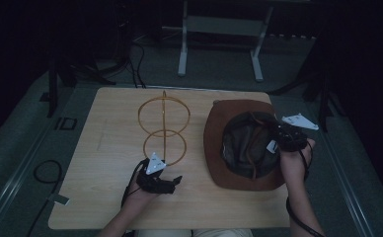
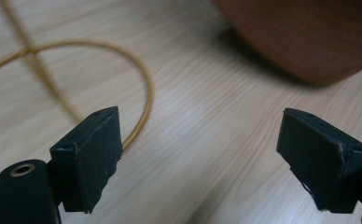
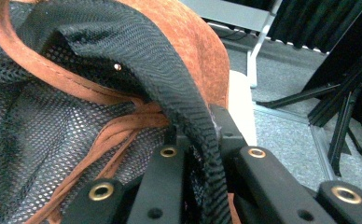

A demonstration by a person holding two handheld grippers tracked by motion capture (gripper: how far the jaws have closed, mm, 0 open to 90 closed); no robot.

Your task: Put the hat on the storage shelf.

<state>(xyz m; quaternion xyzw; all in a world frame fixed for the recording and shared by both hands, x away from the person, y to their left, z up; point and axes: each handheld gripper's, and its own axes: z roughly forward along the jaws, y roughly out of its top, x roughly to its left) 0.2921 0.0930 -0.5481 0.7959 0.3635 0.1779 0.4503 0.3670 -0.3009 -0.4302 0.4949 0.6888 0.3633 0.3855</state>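
We see the wooden table [image 1: 105, 197] mid-frame, the brown hat [image 1: 214, 143] upside down at centre right, our right gripper [image 3: 195, 154] clenched on its black mesh band [image 3: 170, 88]. The gold wire stand [image 1: 164, 129] sits centre; our left gripper [image 2: 200, 154] gapes below it.

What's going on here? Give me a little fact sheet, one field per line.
Surface: wooden table
Hat: brown hat, lying upside down, mesh lining up
Stand: gold wire stand, left of the hat
Right gripper: jaws shut on the hat's black inner band
Left gripper: jaws open, holding nothing, near the wire stand's lower ring
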